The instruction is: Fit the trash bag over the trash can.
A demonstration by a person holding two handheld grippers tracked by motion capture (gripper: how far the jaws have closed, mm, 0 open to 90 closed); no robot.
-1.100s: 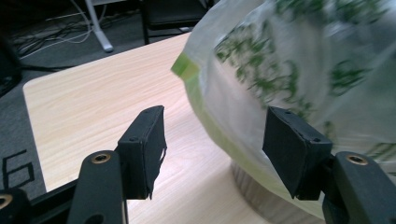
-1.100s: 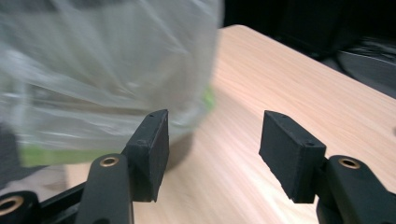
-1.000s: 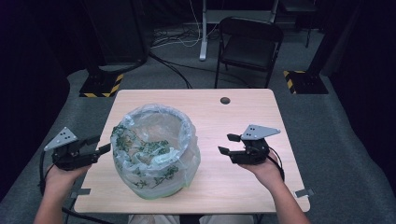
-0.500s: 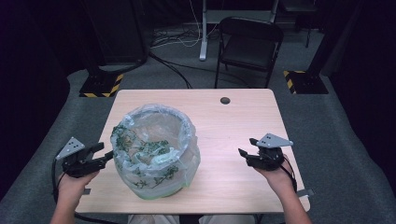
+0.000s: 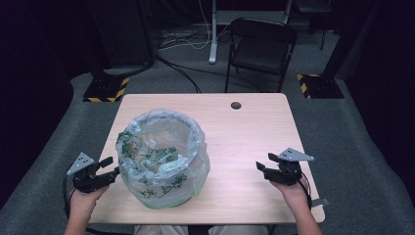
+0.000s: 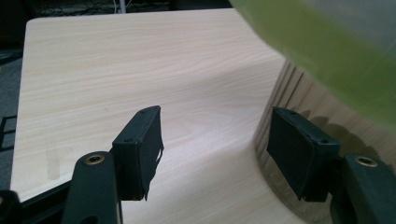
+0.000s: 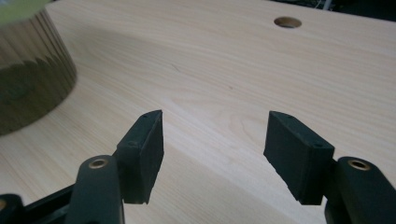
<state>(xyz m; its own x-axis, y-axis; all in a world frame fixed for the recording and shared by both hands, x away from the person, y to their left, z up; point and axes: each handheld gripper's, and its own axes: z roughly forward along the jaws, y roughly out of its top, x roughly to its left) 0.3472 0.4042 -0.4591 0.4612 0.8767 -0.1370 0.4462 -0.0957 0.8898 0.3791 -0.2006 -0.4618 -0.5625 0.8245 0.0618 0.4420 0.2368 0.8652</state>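
Both hands have sunk to the worktop (image 5: pixel 254 132). The left gripper (image 5: pixel 110 169) sits just beside the bag-lined bin (image 5: pixel 164 164), the right gripper (image 5: pixel 263 165) well apart; both sets of fingers, just widened, stand open and empty, suggesting the bin is released.

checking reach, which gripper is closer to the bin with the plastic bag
Left. The left gripper sits right beside the bin, open; the right gripper is well off to its other side.
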